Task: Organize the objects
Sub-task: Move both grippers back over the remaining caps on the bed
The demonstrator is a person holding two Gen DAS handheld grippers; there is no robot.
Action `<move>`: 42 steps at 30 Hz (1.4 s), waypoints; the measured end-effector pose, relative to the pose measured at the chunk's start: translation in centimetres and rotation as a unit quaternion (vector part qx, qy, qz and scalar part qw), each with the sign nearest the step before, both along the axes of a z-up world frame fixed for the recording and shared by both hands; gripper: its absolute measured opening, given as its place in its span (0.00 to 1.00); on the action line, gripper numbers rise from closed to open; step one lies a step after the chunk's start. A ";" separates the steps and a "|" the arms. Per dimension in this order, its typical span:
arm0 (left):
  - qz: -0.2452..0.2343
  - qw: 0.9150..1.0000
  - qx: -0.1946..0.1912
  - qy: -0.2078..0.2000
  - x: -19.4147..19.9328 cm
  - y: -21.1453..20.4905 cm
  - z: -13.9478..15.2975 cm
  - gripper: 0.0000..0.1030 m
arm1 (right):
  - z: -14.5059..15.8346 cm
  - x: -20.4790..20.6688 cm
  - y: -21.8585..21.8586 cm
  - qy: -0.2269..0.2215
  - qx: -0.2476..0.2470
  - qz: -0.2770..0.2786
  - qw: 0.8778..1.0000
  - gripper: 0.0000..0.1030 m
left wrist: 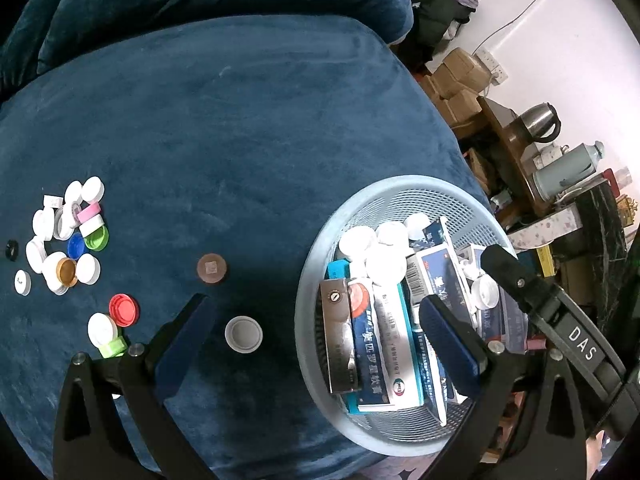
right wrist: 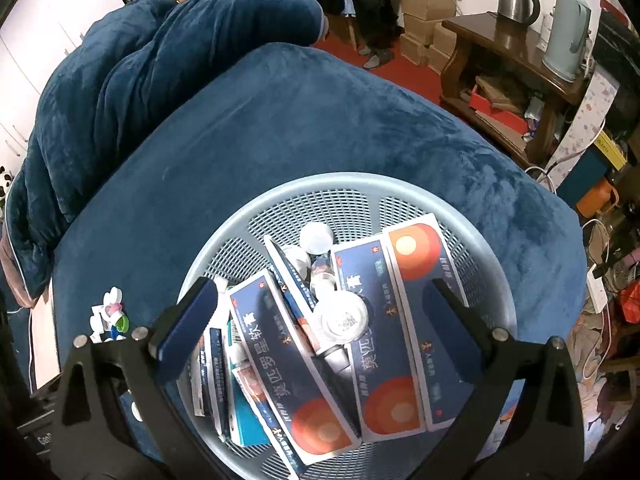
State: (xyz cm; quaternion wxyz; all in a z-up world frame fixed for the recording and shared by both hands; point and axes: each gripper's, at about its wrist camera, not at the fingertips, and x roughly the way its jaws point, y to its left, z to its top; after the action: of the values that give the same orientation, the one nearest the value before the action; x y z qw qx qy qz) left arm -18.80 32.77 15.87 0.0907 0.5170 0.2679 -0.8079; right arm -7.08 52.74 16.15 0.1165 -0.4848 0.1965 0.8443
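Blue blanket: both grippers' fingers spread wide, empty, above basket.

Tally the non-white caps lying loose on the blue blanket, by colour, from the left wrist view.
Green caps: 2
Pink cap: 1
Blue cap: 1
Gold cap: 1
Brown cap: 1
Red cap: 1
Grey cap: 1
Black cap: 1
Total: 9

left gripper: fingers spread, empty | right gripper: fingers spread, empty
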 end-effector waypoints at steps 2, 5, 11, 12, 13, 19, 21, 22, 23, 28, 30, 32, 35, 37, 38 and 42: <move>0.002 1.000 0.000 -0.001 0.1 -0.1 0.0 0.99 | 0.0 0.0 0.0 0.000 0.000 0.000 1.000 1.00; 0.005 1.000 0.000 -0.003 0.1 -0.2 -0.1 0.99 | 0.0 0.0 0.0 0.000 0.000 0.000 1.000 1.00; 0.008 1.000 -0.002 -0.006 0.2 -0.5 -0.3 0.99 | -0.2 0.0 -0.2 -0.003 0.003 0.004 1.000 1.00; 0.009 1.000 -0.003 -0.006 0.2 -0.5 -0.3 0.99 | -0.2 -0.1 -0.3 -0.003 0.004 0.005 1.000 1.00; 0.009 1.000 -0.004 -0.007 0.3 -0.6 -0.3 0.99 | -0.2 0.0 -0.3 -0.003 0.004 0.005 1.000 1.00; 0.014 1.000 -0.008 -0.010 0.9 -1.4 -0.5 0.99 | -0.1 -0.2 -0.6 -0.004 0.005 0.008 1.000 1.00; 0.018 1.000 -0.009 -0.011 1.1 -1.7 -0.5 0.99 | 0.0 -0.4 -0.9 -0.004 0.006 0.011 1.000 1.00; 0.020 1.000 -0.010 -0.012 1.3 -2.0 -0.5 0.99 | 0.0 -0.5 -1.1 -0.004 0.007 0.014 1.000 1.00; 0.021 1.000 -0.010 -0.012 1.4 -2.1 -0.5 0.99 | 0.1 -0.6 -1.3 -0.005 0.008 0.016 1.000 1.00; 0.030 0.999 -0.014 -0.015 2.2 -3.1 -0.5 0.99 | 0.3 -0.8 -2.3 -0.005 0.012 0.025 1.000 1.00; 0.034 0.999 -0.016 -0.017 2.6 -3.5 -0.6 0.99 | 0.3 -0.9 -2.7 -0.004 0.013 0.027 1.000 1.00; 0.038 0.999 -0.017 -0.018 3.0 -4.0 -0.6 0.99 | 0.4 -1.0 -3.1 -0.004 0.015 0.031 0.999 1.00; 0.045 0.999 -0.020 -0.020 3.6 -4.7 -0.6 0.99 | 0.5 -1.1 -3.8 -0.005 0.017 0.039 0.999 1.00; 0.049 0.998 -0.020 -0.021 4.0 -5.2 -0.6 0.99 | 0.6 -1.3 -4.2 -0.005 0.018 0.043 0.999 1.00; 0.052 0.998 -0.021 -0.021 4.3 -5.5 -0.6 0.99 | 0.7 -1.3 -4.4 -0.004 0.018 0.045 0.999 1.00; 0.060 0.998 -0.022 -0.023 5.2 -6.5 -0.6 0.99 | 0.8 -1.5 -5.4 -0.006 0.021 0.055 0.998 1.00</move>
State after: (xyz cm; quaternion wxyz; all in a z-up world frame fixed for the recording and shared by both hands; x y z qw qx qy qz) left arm -13.63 26.26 15.25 0.1567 0.5164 0.2781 -0.7946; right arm -8.59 47.38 16.94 0.0815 -0.4972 0.1510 0.8505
